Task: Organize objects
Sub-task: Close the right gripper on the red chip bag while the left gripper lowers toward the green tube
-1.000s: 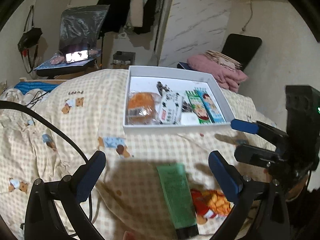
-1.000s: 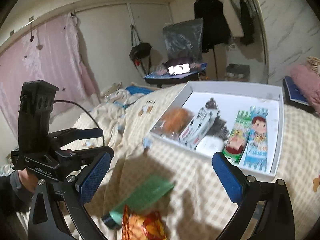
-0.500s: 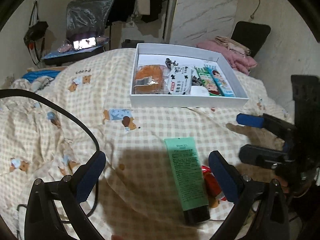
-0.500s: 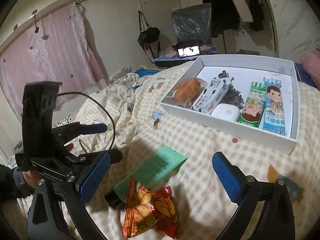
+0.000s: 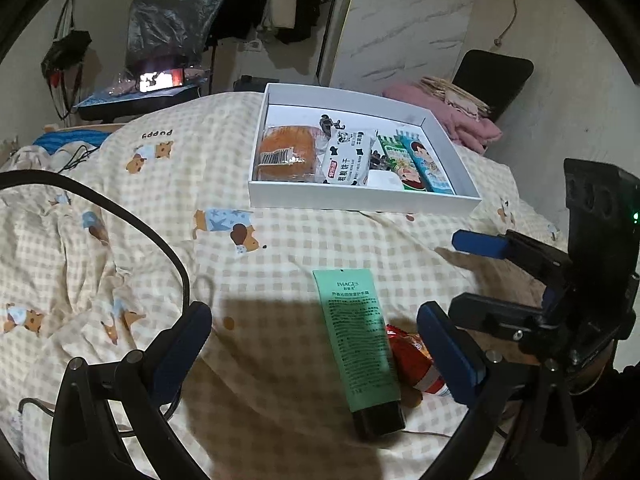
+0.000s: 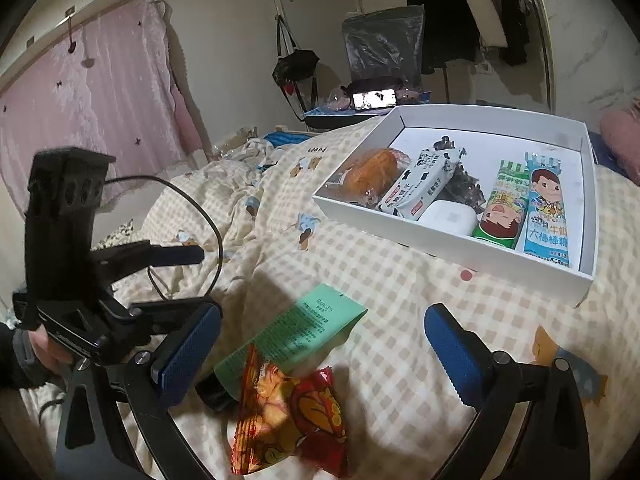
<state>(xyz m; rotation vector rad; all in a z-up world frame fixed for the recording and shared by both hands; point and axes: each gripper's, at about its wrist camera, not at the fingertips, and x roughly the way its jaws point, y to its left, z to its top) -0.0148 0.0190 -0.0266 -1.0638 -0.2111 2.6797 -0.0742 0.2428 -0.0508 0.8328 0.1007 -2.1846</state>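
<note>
A green tube with a black cap (image 5: 360,344) lies on the checked bedspread between my open left gripper's (image 5: 316,356) fingers. A red and yellow snack packet (image 5: 412,360) lies against its right side. In the right wrist view the tube (image 6: 296,336) and the packet (image 6: 292,420) lie between my open right gripper's (image 6: 324,352) fingers. A white box (image 5: 360,202) farther back holds a bread bun, a cookie pack, a white case and two candy packs; it also shows in the right wrist view (image 6: 440,236). Each gripper appears in the other's view, empty.
A black cable (image 5: 152,236) loops over the rumpled bedspread at left. A chair with pink cloth (image 5: 460,116) stands behind the box. A desk with a lit phone (image 5: 160,80) is at the back left.
Both grippers have pulled back and lowered over the tube and the packet, which now sit closer between the fingers. The objects themselves have not moved.
</note>
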